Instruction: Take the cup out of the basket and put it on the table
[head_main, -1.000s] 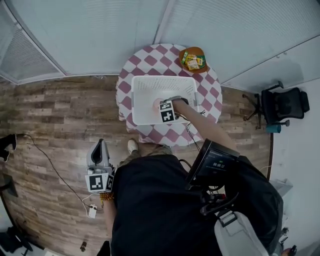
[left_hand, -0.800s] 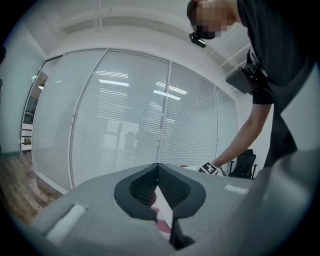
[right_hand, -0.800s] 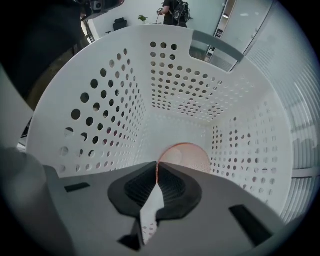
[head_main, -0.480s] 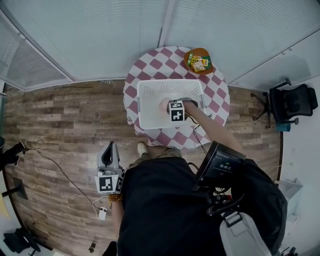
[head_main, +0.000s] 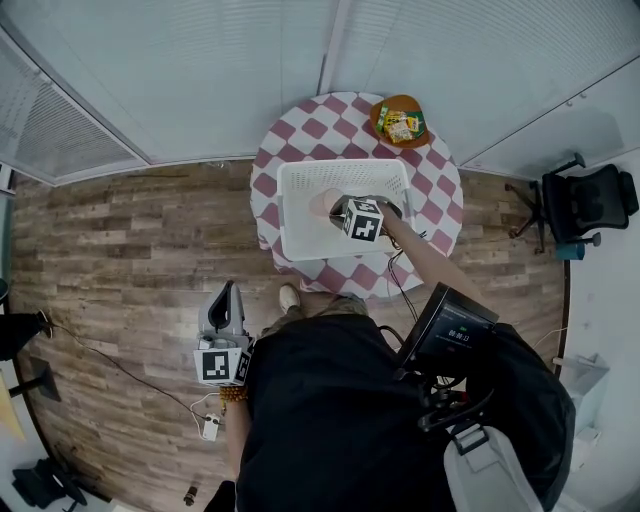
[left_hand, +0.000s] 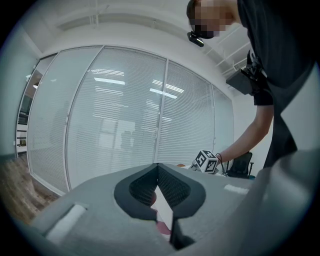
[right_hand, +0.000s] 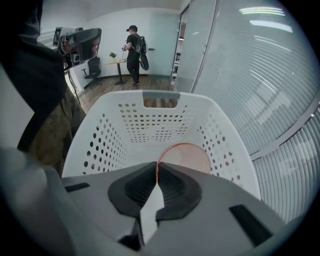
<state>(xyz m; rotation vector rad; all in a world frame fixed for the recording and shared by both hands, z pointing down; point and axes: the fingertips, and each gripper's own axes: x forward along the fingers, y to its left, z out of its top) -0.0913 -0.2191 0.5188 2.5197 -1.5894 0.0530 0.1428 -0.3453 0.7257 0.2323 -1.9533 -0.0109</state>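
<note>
Where the round table (head_main: 440, 200) stands by glass walls, surroundings: checked cloth on top; white perforated basket (head_main: 340, 165) at its middle; orange dish (head_main: 400, 100) of snack packets at the far edge, apart from the basket; office chair (head_main: 588, 198) well off to one side; cable and plug (head_main: 208, 428) on the wood floor
In the way: basket walls ring the cup on all sides; top open
Cup: pinkish cup (right_hand: 187, 157) inside the basket, close to one side wall; cannot tell if it rests on the bottom
Right gripper (right_hand: 157, 166): arm stretched forward over the table, gripper down inside the basket; jaws pinched on the thin cup rim
Left gripper (left_hand: 158, 169): hangs low at the person's left side over the floor, well apart from the table; jaws pressed together, nothing between
</note>
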